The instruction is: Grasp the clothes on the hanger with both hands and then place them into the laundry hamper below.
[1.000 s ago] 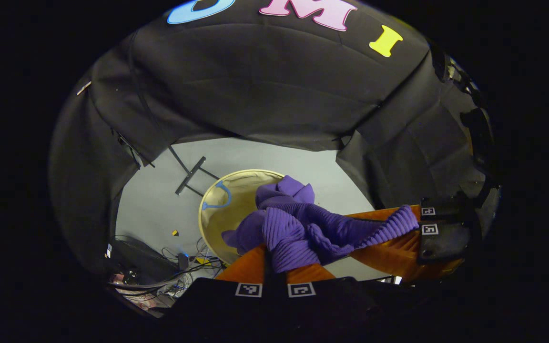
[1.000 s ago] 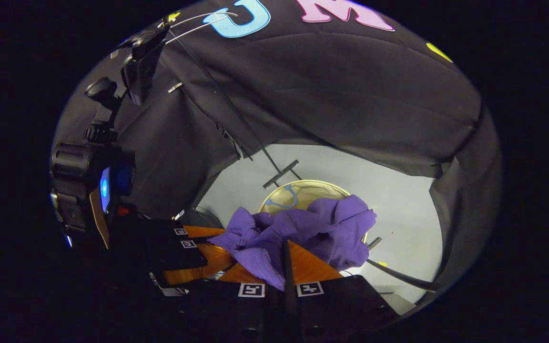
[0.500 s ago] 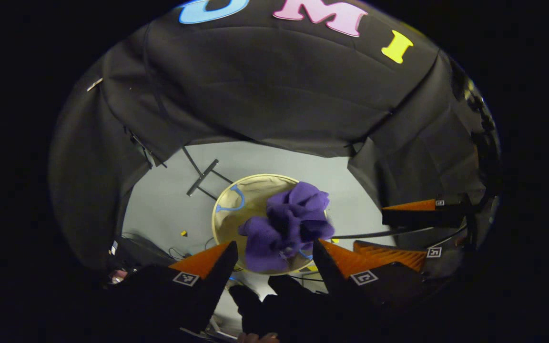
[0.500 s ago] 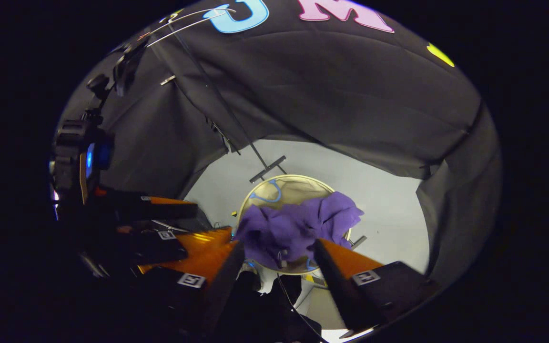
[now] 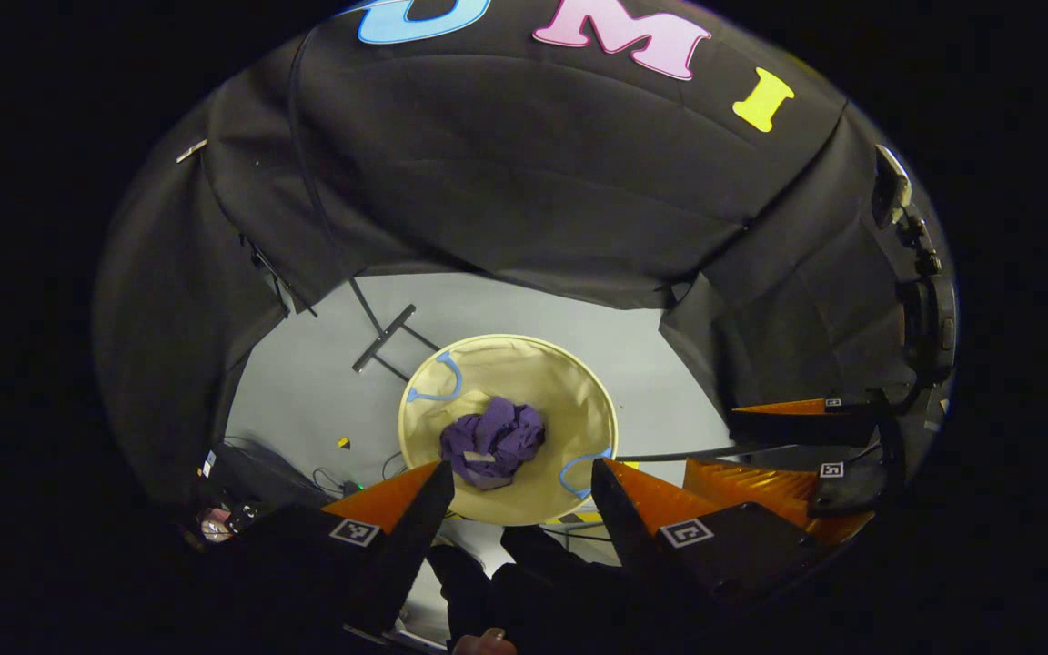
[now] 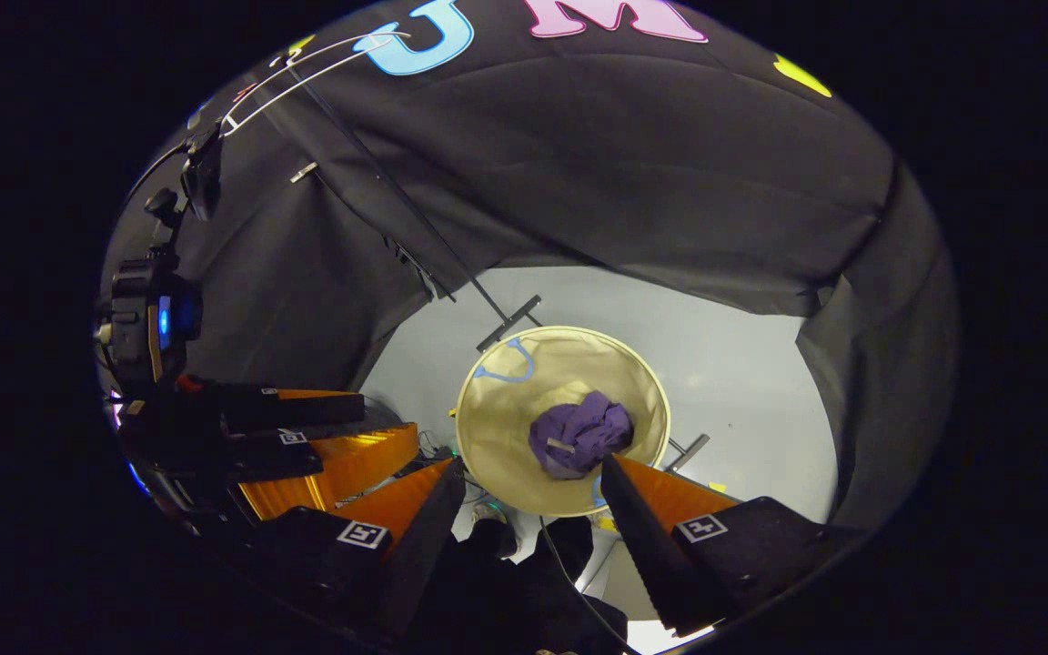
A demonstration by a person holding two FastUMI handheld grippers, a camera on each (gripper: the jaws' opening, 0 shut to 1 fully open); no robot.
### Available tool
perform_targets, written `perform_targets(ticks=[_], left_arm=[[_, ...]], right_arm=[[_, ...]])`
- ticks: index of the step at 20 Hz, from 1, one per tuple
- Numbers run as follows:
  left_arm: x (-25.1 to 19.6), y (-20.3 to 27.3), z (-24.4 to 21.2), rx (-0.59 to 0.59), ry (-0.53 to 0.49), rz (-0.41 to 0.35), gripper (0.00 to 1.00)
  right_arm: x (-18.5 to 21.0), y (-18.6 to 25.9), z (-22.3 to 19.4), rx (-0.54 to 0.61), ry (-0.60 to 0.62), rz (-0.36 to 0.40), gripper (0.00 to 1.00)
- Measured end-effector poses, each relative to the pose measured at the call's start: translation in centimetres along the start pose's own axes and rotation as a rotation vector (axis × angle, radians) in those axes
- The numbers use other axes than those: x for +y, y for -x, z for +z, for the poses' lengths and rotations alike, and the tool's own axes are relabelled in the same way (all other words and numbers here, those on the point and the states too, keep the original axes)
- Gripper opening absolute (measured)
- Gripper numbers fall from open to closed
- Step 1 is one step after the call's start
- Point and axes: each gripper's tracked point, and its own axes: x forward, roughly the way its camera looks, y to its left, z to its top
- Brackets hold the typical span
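A crumpled purple garment [image 5: 493,439] [image 6: 580,434] lies at the bottom of the round cream hamper [image 5: 569,382] [image 6: 524,428], which stands on the grey floor below. High above it my left gripper [image 5: 517,478] is open with nothing between its fingers. My right gripper [image 6: 533,473] is open and empty too, also well above the hamper. In the left gripper view the right gripper [image 5: 815,437] shows at the right edge, open. In the right gripper view the left gripper [image 6: 297,432] shows at the left, open. A bare wire hanger [image 6: 306,68] hangs at the upper left.
A thin metal rack pole with a cross foot [image 5: 383,337] [image 6: 508,323] stands just behind the hamper. Cables and small devices [image 5: 251,500] lie on the floor at the lower left. Black cloth walls close in around the grey floor [image 5: 324,382].
Both grippers opened and let go of the purple garment. It fell from between them into the hamper, where it now lies bunched at the bottom.
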Motion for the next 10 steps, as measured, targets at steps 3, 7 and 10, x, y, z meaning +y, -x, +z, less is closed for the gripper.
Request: perform_targets(ticks=[3,7,10], left_arm=[[0.3,0.9,1.2,-0.050,0.014,-0.010,0.96],[1.3,3.7,3.7,-0.149,0.021,-0.031,0.95],[2.8,6.4,4.7,-0.223,-0.005,-0.040,0.95]], right_arm=[[0.0,0.8,0.9,-0.041,-0.007,-0.009,0.99],[0.7,2.6,2.5,-0.120,-0.031,-0.039,0.99],[2.4,4.1,3.1,-0.183,-0.052,-0.054,0.99]])
